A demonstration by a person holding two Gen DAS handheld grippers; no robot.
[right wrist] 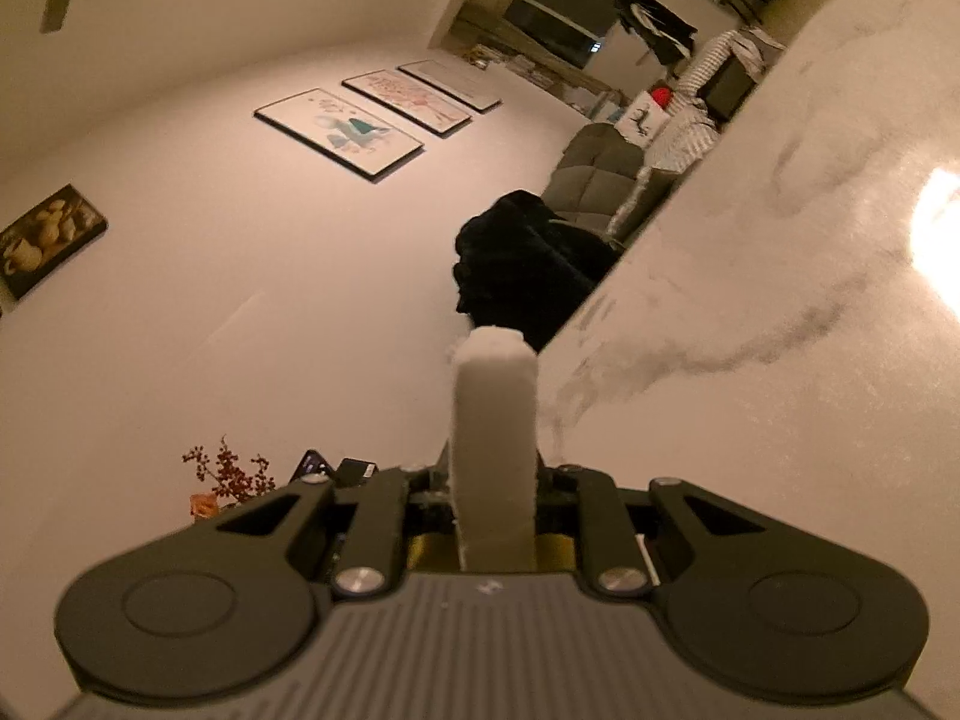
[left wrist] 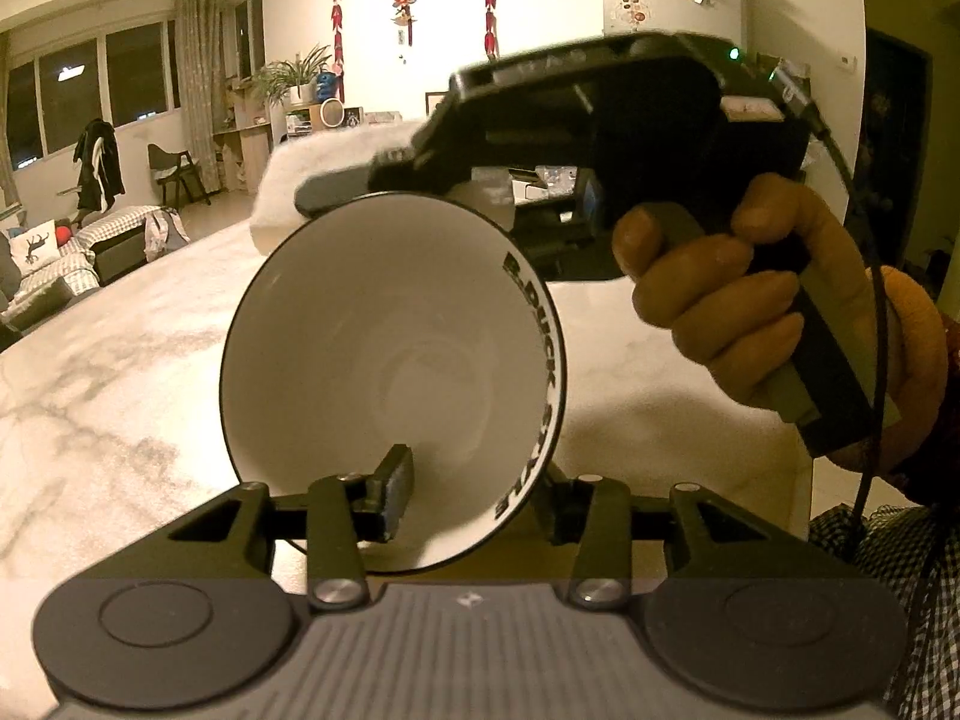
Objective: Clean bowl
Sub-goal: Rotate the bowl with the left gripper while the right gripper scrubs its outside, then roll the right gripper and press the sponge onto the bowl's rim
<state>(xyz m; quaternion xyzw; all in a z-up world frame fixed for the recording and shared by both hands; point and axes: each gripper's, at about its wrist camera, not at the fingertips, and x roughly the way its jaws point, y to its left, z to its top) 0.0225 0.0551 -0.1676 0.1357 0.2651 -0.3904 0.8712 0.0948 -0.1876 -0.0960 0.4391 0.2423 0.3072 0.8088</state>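
The bowl (left wrist: 393, 378) is tipped on its edge above the marble desk (left wrist: 120, 372), its white inside facing the left gripper (left wrist: 474, 489), with its lower rim between that gripper's jaws. One finger (left wrist: 393, 489) sits inside the bowl wall; the other is hidden behind the wall, so whether the pads press on it is hard to say. These jaws stand part open, having widened rather than closed down.

The right gripper (right wrist: 495, 480) has its jaws closed on a folded white cloth (right wrist: 495, 438) that sticks out forward. From the left camera it reaches in over the bowl's top rim, held by the person's hand (left wrist: 738, 294). The cloth must come down into the open face, so the right hand does the wiping.
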